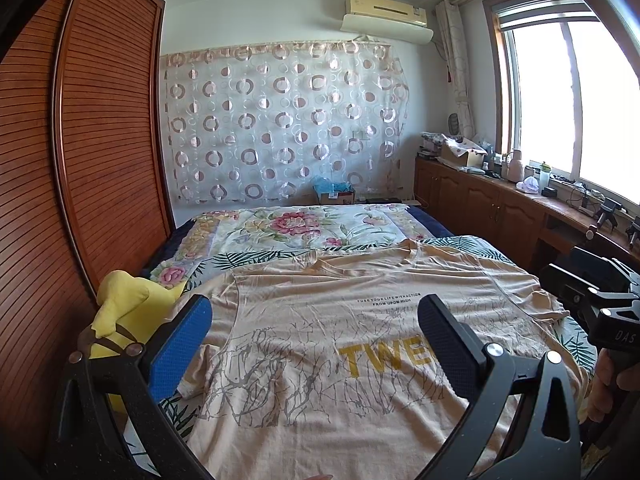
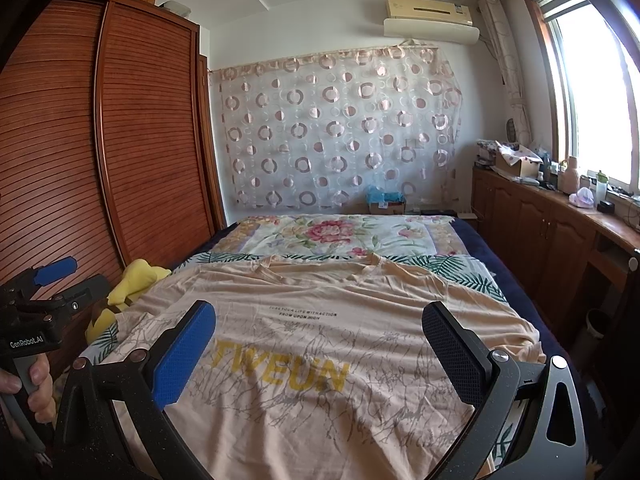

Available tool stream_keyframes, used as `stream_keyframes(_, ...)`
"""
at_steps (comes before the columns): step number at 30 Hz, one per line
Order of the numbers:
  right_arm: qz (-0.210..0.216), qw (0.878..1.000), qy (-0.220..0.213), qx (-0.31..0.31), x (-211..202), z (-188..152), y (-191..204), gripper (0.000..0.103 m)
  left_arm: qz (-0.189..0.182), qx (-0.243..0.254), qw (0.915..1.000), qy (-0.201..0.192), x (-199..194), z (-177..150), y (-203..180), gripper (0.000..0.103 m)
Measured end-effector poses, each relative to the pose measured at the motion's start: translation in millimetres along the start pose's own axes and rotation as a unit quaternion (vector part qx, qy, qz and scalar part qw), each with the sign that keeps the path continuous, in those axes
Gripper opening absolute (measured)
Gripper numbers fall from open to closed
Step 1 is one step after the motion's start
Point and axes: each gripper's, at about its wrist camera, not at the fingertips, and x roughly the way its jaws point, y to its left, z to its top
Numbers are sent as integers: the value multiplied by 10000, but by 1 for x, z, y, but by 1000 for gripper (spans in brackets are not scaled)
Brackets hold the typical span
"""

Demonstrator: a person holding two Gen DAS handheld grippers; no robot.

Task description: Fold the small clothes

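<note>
A beige T-shirt [image 1: 320, 340] with yellow "TWEUN" lettering and grey line art lies spread flat, front up, on the bed, collar at the far end; it also shows in the right wrist view [image 2: 320, 340]. My left gripper [image 1: 316, 340] is open and empty, hovering above the shirt's near left part. My right gripper [image 2: 320, 344] is open and empty above the shirt's near middle. Each gripper's body shows at the edge of the other's view.
A yellow plush toy [image 1: 124, 300] lies at the bed's left edge beside the wooden wardrobe [image 1: 80, 160]. A floral quilt [image 1: 304, 228] covers the far bed. Wooden cabinets [image 1: 480, 200] with clutter run under the window on the right.
</note>
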Motion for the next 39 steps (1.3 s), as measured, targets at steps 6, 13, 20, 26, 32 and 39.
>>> stream_keyframes(6, 5, 10000, -27, 6, -1, 1, 2, 103, 9, 13, 10000, -10, 1, -2, 1, 103)
stream_keyframes(13, 7, 10000, -22, 14, 0, 1, 2, 103, 14, 12, 10000, -7, 1, -2, 1, 103)
stream_keyframes(20, 12, 10000, -19, 24, 0, 0, 1, 103, 21, 13, 10000, -26, 0, -2, 3, 103)
stream_keyframes(26, 9, 10000, -21, 25, 0, 0, 0, 103, 23, 16, 10000, -29, -1, -1, 2, 103)
stream_keyframes(32, 8, 10000, -23, 26, 0, 0, 0, 103, 28, 23, 10000, -32, -1, -1, 1, 103)
stream_keyframes(39, 16, 10000, -30, 28, 1, 0, 0, 103, 35, 27, 10000, -26, -2, 1, -2, 103)
